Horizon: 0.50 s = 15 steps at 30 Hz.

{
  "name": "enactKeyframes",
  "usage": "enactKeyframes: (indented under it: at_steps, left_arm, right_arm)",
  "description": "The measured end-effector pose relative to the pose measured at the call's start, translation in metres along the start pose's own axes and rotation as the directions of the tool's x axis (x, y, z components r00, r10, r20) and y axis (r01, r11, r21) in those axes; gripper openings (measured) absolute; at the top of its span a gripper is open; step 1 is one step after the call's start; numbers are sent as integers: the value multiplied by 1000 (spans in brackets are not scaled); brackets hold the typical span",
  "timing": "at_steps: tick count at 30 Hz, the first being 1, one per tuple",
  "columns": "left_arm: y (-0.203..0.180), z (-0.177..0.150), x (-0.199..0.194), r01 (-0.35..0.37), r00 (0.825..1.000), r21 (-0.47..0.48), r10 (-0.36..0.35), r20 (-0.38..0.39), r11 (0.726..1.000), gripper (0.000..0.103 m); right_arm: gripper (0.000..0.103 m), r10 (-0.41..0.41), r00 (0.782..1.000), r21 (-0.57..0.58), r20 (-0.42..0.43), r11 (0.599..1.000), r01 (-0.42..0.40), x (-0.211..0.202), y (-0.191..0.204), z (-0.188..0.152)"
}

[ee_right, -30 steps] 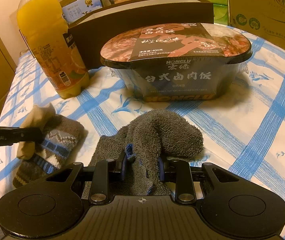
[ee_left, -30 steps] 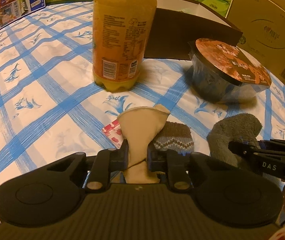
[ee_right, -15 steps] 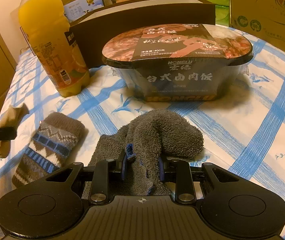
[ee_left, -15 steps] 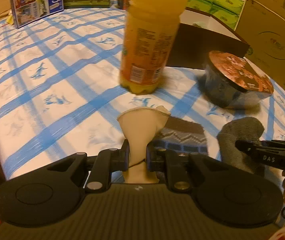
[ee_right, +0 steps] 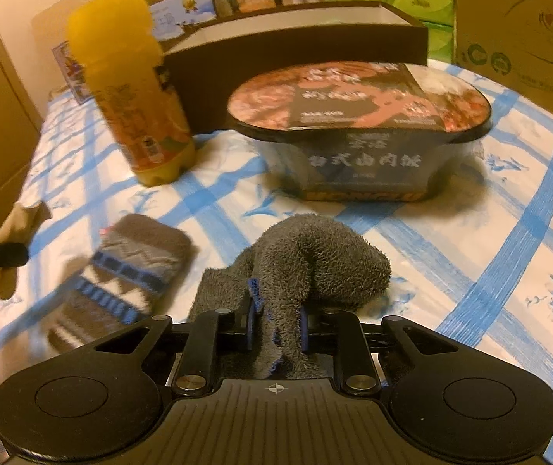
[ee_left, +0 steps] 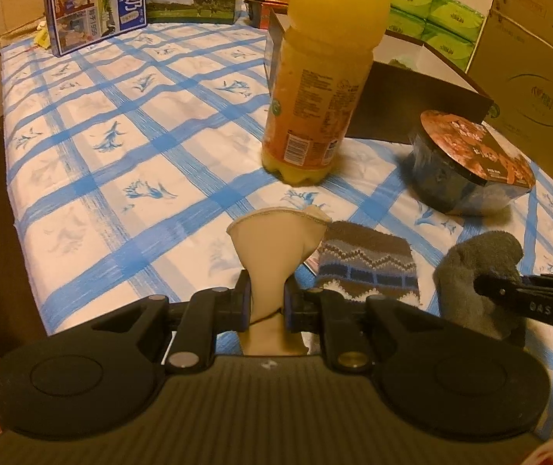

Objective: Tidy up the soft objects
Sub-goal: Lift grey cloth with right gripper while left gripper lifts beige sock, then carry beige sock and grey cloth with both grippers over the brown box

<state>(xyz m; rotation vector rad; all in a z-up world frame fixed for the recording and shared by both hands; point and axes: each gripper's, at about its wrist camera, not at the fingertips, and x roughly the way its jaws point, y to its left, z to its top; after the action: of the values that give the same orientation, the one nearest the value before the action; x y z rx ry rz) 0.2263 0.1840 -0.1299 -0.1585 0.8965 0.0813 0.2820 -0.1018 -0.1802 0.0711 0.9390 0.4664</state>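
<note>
- Beige fabric first: our left gripper point(ee_left: 266, 304) has its jaws clenched on a beige sock point(ee_left: 276, 240), which stands up out of them in a fan shape. It looks lifted clear of the bench point(ee_left: 121, 147), though we can't see its lower end behind the gripper.
- Over on the right gripper point(ee_right: 276, 327), the jaws are closing on a fold of the grey fuzzy sock point(ee_right: 315, 255). The pads already pinch the fabric, but most of the sock is still slumped on the blue-checked cloth.
- Between the two lies the patterned knit sock point(ee_left: 367, 267), flat on the bench, nobody touching it. In the left view it sits just beside the beige one, and the grey one is a little further right.
- Further out we've got an orange juice bottle point(ee_left: 323, 77) and a sealed rice bowl point(ee_right: 357, 124), both upright and near the socks, so there isn't loads of elbow room.
- Behind those is a dark open box point(ee_right: 295, 58). Our guess is that's where soft stuff ends up, but nothing in view confirms it, and we can't see any sock inside.
- Progress, as we read it: early days. Two socks gripped, none sorted or paired anywhere visible, one still waiting.
- Left to do, we reckon: carry both held socks to wherever they belong, then come back for the knit one.
</note>
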Motion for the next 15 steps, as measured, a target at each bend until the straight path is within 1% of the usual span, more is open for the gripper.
enactKeyframes:
  at_steps: [7, 12, 15]
  left_arm:
    - [8, 3, -15, -13, 999, 3, 13, 32, 1000, 14]
    - [13, 8, -25, -14, 998, 22, 13, 56, 1000, 14]
    - [16, 14, -30, -26, 997, 42, 23, 77, 999, 14]
  right_arm:
    - [21, 52, 998, -23, 47, 998, -51, -30, 19, 3]
    - [21, 96, 991, -29, 93, 995, -94, -52, 29, 15]
    - [21, 129, 985, -28, 119, 992, -126, -62, 34, 24]
